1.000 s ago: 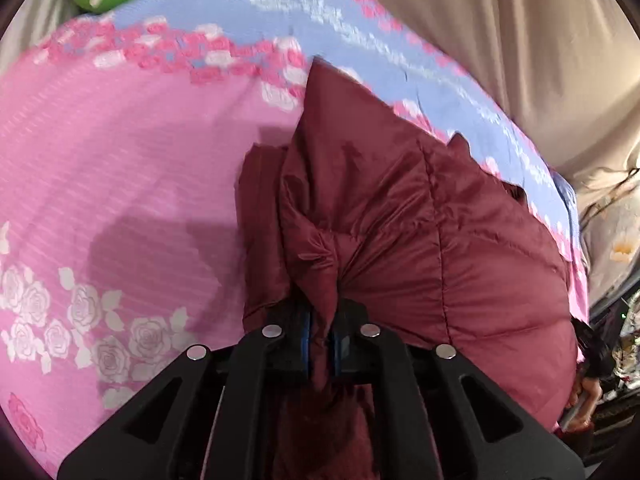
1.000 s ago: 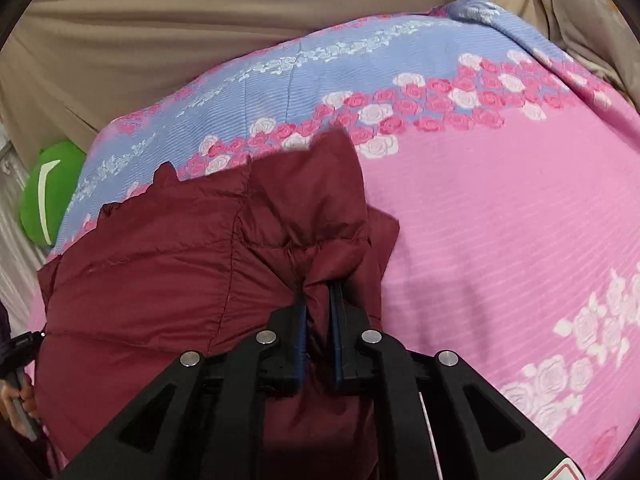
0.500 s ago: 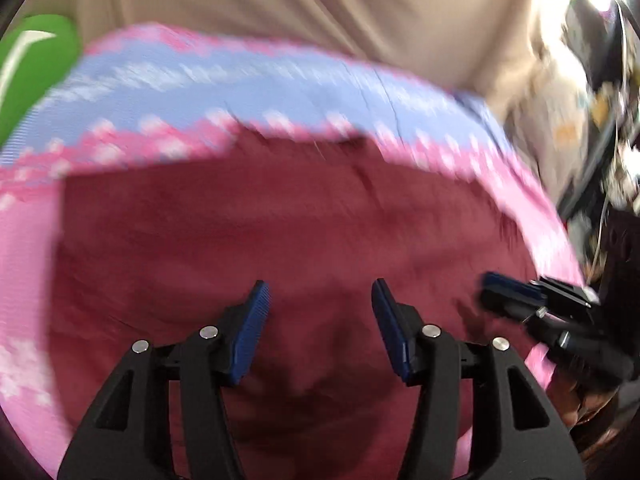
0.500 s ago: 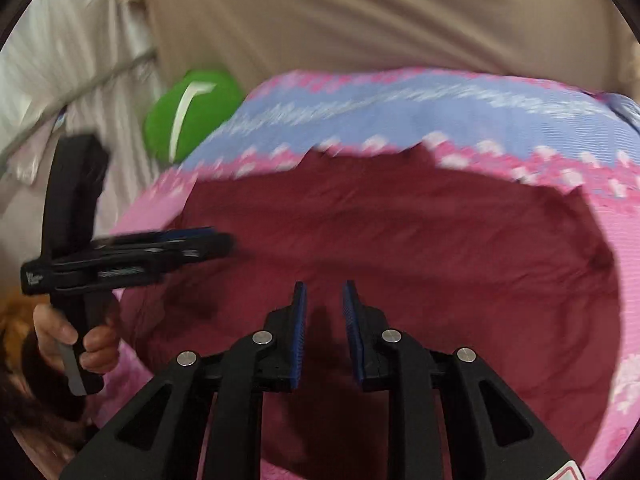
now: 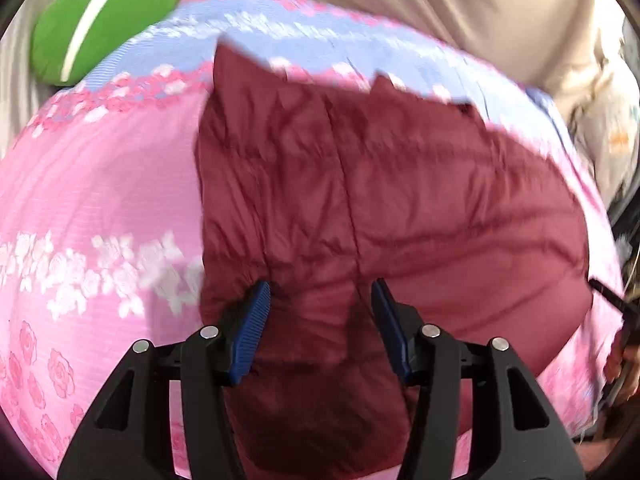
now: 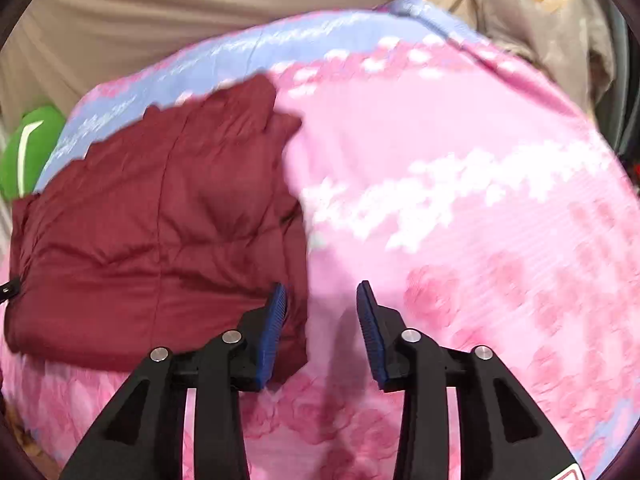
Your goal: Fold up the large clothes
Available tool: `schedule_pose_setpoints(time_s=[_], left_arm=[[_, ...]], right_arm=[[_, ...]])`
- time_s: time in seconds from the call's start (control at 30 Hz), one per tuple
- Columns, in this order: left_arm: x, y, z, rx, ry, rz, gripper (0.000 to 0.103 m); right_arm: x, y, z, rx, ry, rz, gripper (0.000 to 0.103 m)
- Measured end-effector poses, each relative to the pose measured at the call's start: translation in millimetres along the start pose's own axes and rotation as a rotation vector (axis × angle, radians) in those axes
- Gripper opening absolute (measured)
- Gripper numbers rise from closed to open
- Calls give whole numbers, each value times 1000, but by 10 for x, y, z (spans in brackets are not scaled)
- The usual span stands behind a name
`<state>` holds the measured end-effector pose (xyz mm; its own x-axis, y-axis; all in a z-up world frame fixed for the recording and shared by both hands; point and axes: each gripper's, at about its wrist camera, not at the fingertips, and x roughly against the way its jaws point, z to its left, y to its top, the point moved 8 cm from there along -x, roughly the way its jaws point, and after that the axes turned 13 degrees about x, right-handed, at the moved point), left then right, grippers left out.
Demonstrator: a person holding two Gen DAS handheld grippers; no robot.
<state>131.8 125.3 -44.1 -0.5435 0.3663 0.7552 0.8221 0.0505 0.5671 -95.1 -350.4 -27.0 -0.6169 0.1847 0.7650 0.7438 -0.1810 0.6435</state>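
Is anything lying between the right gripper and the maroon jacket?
Nothing visible. The right gripper, jaws opening and empty, hangs at the jacket's right edge over bare pink bedspread.

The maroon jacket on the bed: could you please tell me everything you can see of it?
The maroon jacket is a puffy, quilted garment of slightly shiny fabric with stitched seams. It lies folded into a compact block, flat on the pink flowered bedspread, its far edge reaching the blue band. Neither gripper holds it: the left gripper hovers over it, jaws opening, and the right gripper is beside its edge, also opening.
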Motion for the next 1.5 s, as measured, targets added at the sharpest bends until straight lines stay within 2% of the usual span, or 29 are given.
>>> schedule_pose_setpoints(time_s=[0.03,0.1,0.17,0.2,0.27,0.37,0.43,0.47,0.5,0.53,0.57,0.6,0.63,0.67,0.7,0.73,0.83,0.93,1.0,1.07,1.13,1.23,1.3,1.37,1.43,1.5], left_arm=[[18,131,-6,10,-2,-33,57],[54,399,-56,15,-7,-98,78],[5,730,-49,45,16,-165,89],[-64,903,-27,63,25,-183,90],[-187,1065,75,109,38,-172,91],[-556,1208,278,241,18,-89,93],[-758,1202,413,347,-5,-42,92],[-817,1196,457,376,-22,-39,91],[-833,1191,470,377,-20,-43,79],[-802,1201,470,355,-5,-66,64],[-783,1208,434,330,-14,-65,41],[-769,1210,415,322,-12,-72,31],[-729,1231,401,306,-2,-96,26],[-731,1236,393,286,11,-105,22],[-747,1239,382,273,24,-111,20],[-815,1243,363,255,39,-108,20],[-1006,1273,369,234,74,-111,20],[-1039,1328,337,185,132,-138,22],[-1042,1334,335,170,151,-140,27],[-913,1316,393,179,191,-157,38],[-600,1271,384,197,165,-203,40],[-95,1158,130,172,61,-267,50],[101,1042,-178,113,12,-286,62],[153,805,-658,5,-62,-257,67],[60,549,-1020,-84,-108,-199,67],[-87,256,-1258,-151,-119,-140,67]], right_arm=[[49,177,28,9,-4,-39,35],[144,583,83,23,18,-136,37],[93,968,158,43,25,-186,56],[3,1183,228,63,27,-199,61],[-215,1495,336,93,32,-194,72],[-633,1732,453,124,-4,-132,73],[-973,1790,458,104,10,-68,73],[-1113,1745,421,81,25,-39,62],[-1228,1724,426,54,64,-16,45],[-1263,1697,450,23,125,-17,14],[-1199,1676,485,-12,170,-42,6],[-1119,1701,488,-30,178,-80,5],[-953,1747,475,-25,165,-153,4],[-858,1746,485,-23,152,-189,4],[-802,1743,461,-27,141,-214,3],[-846,1712,419,-40,118,-202,3],[-1311,1538,387,-34,77,-56,5],[-1355,1540,372,-39,87,-23,5],[-1322,1562,367,-40,72,-23,10],[-1161,1557,278,-88,17,-60,24],[-813,1587,269,-129,-2,-146,25],[-298,1623,671,-28,81,-241,25],[-86,1586,1231,102,174,-250,25],[7,1481,1786,222,254,-241,25],[25,1304,2311,320,336,-219,25],[3,1072,2725,413,382,-192,25]])
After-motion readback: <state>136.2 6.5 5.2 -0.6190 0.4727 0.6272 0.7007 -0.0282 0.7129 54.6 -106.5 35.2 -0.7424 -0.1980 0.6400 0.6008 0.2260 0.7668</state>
